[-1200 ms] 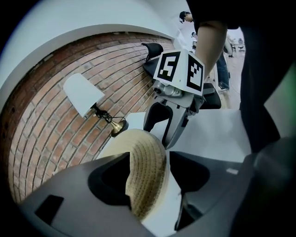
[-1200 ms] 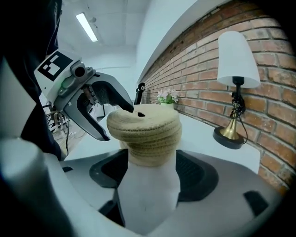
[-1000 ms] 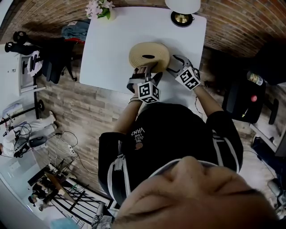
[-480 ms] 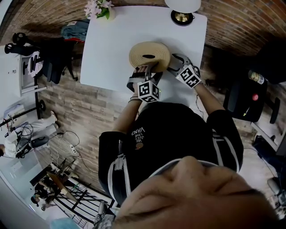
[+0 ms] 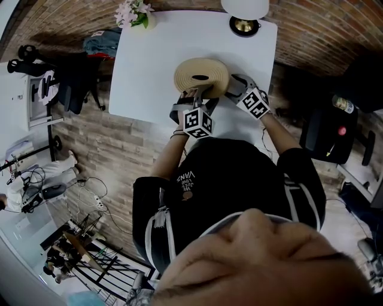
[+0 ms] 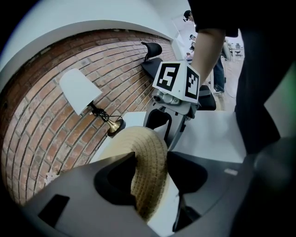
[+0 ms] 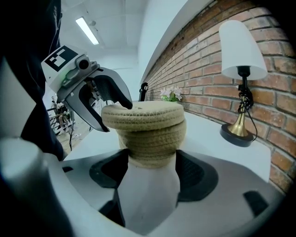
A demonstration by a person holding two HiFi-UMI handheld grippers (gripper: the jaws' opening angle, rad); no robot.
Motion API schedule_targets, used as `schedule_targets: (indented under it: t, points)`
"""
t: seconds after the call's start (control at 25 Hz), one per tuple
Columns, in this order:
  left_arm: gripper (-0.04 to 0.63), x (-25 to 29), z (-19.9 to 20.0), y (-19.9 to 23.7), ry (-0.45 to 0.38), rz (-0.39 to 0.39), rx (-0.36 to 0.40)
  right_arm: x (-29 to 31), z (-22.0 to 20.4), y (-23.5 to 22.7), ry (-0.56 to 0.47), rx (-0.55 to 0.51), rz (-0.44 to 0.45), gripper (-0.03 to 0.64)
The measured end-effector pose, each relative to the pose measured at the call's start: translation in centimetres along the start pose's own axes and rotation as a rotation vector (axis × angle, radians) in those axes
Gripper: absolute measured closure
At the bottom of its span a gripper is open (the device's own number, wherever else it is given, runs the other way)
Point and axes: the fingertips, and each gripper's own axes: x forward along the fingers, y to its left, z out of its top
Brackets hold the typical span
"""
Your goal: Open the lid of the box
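A round woven rope box stands on the white table (image 5: 143, 72), its lid (image 5: 201, 76) in place on top. My left gripper (image 5: 196, 94) is at the lid's near edge. In the left gripper view the lid's rim (image 6: 148, 162) lies between the closing jaws, one tip over the lid's top. My right gripper (image 5: 230, 88) comes in from the right. In the right gripper view the box's body (image 7: 152, 146) sits between that gripper's pads (image 7: 152, 162), held under the lid (image 7: 143, 115). The left gripper (image 7: 113, 115) shows there at the lid's left.
A lamp with a brass base (image 5: 244, 24) and a white shade stands at the table's far edge. Pink flowers (image 5: 133, 12) are at the far left corner. A dark chair (image 5: 326, 134) stands right of the table; a brick wall (image 7: 222, 92) runs behind it.
The box and both grippers have shifted very slightly to the right. Nothing has been lifted or let go.
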Motion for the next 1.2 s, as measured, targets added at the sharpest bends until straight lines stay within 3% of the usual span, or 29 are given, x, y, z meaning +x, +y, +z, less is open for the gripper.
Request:
schedule_targets:
  t: [0.48, 1.2]
  points:
    - [0.439, -2.0, 1.9, 1.2, -0.077, 0.046, 0.024, -0.4, 0.0, 0.0, 0.007, 0.031, -0.036, 0.322]
    - [0.482, -4.9, 3.2, 4.5, -0.199, 0.138, -0.001, -2.1, 1.1, -0.2, -0.021, 0.118, -0.14, 0.322]
